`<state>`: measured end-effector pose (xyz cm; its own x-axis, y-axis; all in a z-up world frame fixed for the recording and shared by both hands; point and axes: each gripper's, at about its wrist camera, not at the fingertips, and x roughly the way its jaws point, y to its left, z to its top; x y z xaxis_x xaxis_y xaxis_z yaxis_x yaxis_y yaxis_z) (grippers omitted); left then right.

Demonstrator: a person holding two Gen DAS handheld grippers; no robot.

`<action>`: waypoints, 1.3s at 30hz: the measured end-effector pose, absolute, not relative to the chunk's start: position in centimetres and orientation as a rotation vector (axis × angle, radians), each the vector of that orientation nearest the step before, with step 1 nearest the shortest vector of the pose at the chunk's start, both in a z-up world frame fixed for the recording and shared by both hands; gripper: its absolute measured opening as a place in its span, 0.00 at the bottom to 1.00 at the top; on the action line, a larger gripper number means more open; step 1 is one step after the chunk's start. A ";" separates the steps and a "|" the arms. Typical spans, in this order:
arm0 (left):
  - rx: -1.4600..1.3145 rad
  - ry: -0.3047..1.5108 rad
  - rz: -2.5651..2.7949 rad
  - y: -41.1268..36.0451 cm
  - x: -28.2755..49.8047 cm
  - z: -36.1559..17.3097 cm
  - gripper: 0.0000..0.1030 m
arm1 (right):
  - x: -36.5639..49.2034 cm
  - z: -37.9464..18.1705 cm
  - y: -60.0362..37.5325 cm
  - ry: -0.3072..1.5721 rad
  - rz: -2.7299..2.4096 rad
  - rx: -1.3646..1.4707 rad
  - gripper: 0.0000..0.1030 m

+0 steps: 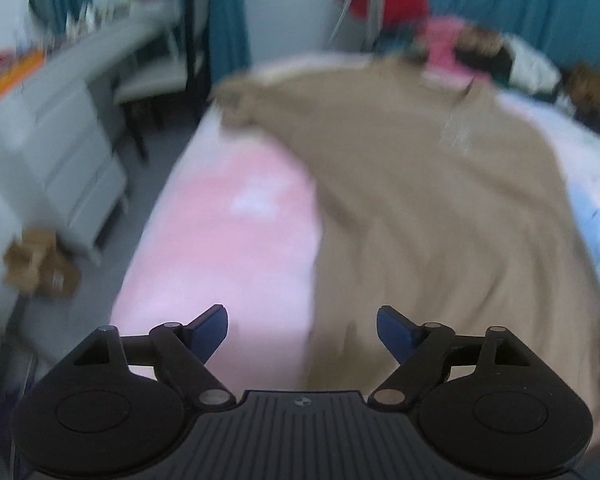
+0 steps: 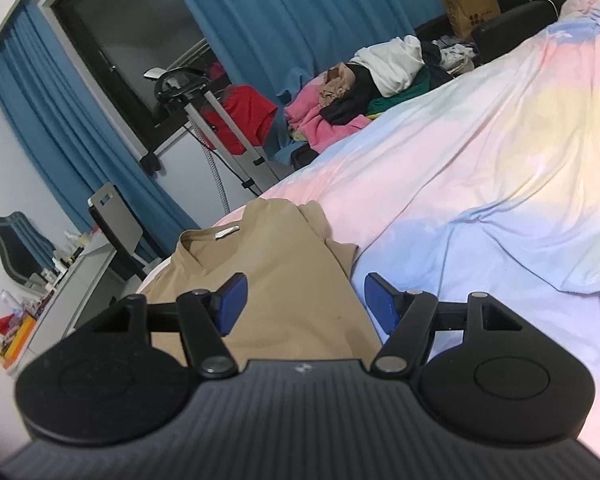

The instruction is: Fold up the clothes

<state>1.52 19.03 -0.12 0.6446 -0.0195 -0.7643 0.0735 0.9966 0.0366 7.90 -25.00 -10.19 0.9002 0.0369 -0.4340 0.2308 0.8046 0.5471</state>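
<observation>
A tan T-shirt (image 1: 432,208) lies spread on the bed, blurred in the left wrist view, with one sleeve bunched at its far left. My left gripper (image 1: 302,332) hangs above the shirt's near left edge, jaws wide apart with nothing between them. In the right wrist view the same tan T-shirt (image 2: 276,280) lies flat, its collar and white label at the far end. My right gripper (image 2: 304,300) hovers low over the shirt's right side, open and empty, with the right finger past the shirt's edge over the sheet.
The bed carries a pastel pink, blue and yellow sheet (image 2: 480,152). A pile of clothes (image 2: 364,88) sits at its far end. A grey dresser (image 1: 60,152), a chair (image 1: 156,76) and a cardboard box (image 1: 40,268) stand left of the bed. Blue curtains (image 2: 284,12) hang behind.
</observation>
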 end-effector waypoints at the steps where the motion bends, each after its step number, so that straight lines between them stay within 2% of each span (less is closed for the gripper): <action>1: 0.058 0.827 -0.060 17.3 1.6 0.4 0.87 | 7.9 -10.2 -25.0 0.442 -0.102 0.633 0.65; 4: -0.018 0.703 -0.115 11.7 1.5 1.5 0.98 | 7.7 -10.2 -25.0 0.425 -0.090 0.636 0.61; 7: -0.080 0.595 -0.201 7.9 1.9 1.5 0.99 | 7.8 -10.5 -25.3 0.413 -0.078 0.659 0.51; 9: -0.105 0.562 -0.224 6.4 2.6 0.2 0.99 | 8.5 -10.8 -25.8 0.425 -0.070 0.701 0.37; 11: -0.125 0.539 -0.242 5.4 3.2 -1.1 0.99 | 10.2 -11.3 -26.7 0.443 -0.074 0.738 0.31; 16: -0.091 0.534 -0.222 5.6 3.0 -4.0 0.99 | 15.8 -13.3 -29.2 0.504 -0.098 0.816 0.30; 22: -0.158 0.649 -0.235 7.4 6.3 -9.7 0.99 | 22.2 -18.0 -30.7 0.586 -0.107 0.936 0.31; 28: -0.202 0.678 -0.260 7.1 8.0 -11.5 0.99 | 25.0 -21.6 -30.2 0.642 -0.070 0.905 0.31; 29: -0.204 0.685 -0.261 7.0 8.2 -11.8 0.99 | 25.0 -21.8 -30.0 0.638 -0.058 0.902 0.29; 31: -0.210 0.701 -0.264 6.9 8.6 -12.2 0.99 | 24.8 -21.8 -29.8 0.605 -0.035 0.904 0.13; 32: -0.213 0.709 -0.263 7.0 8.6 -12.4 0.99 | 24.7 -21.6 -29.7 0.586 -0.029 0.900 0.09; 39: -0.242 0.713 -0.252 7.2 8.1 -12.4 0.99 | 22.7 -17.4 -30.4 0.431 -0.108 0.818 0.06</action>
<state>8.15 7.22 -12.41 0.7286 -0.3084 -0.6116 0.1445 0.9420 -0.3029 22.74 -30.38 -17.35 0.9083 0.0705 -0.4123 0.2571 0.6834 0.6833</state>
